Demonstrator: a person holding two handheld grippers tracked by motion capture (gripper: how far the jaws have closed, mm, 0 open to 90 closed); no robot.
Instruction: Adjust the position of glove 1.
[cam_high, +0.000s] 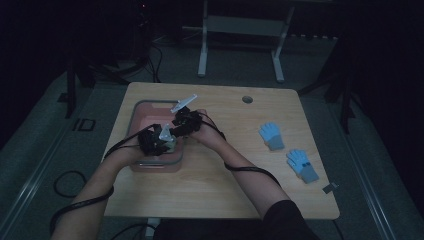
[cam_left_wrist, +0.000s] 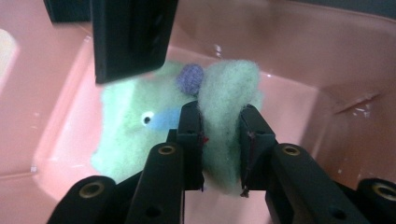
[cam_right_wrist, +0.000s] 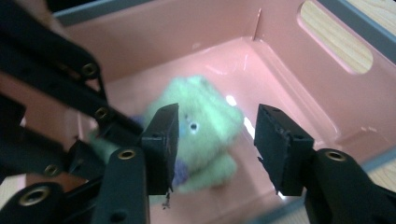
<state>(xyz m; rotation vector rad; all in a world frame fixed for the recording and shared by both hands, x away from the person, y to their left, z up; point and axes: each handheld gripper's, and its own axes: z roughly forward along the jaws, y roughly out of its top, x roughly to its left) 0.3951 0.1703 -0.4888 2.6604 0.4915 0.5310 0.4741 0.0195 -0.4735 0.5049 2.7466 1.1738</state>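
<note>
Pale green felt, a soft toy (cam_left_wrist: 154, 126) with a dot eye, a blue patch and a purple nub, sits inside the pink plastic bin (cam_left_wrist: 299, 56). The left gripper (cam_left_wrist: 219, 144) is clamped on a fold of that toy, both pads pressing into the fuzz, with the bin's floor just beneath its tips and the bin's far wall rising beyond them. In the high view the left gripper (cam_high: 159, 141) reaches into the bin (cam_high: 137, 107) near its front right part, and the right gripper (cam_high: 181, 120) hangs just beyond and to the right of it, over the bin's right rim.

The right gripper (cam_right_wrist: 215, 142) stands with its jaws apart; the toy (cam_right_wrist: 205, 130) lies between and below them, and neither pad touches it. To that gripper's left are the other gripper's black links, close against the toy.

No writing can be read on the bin or the toy.

Well to the right of both grippers, two blue gloves (cam_high: 287, 150) lie on the wooden table (cam_high: 220, 185), with bare tabletop between.
</note>
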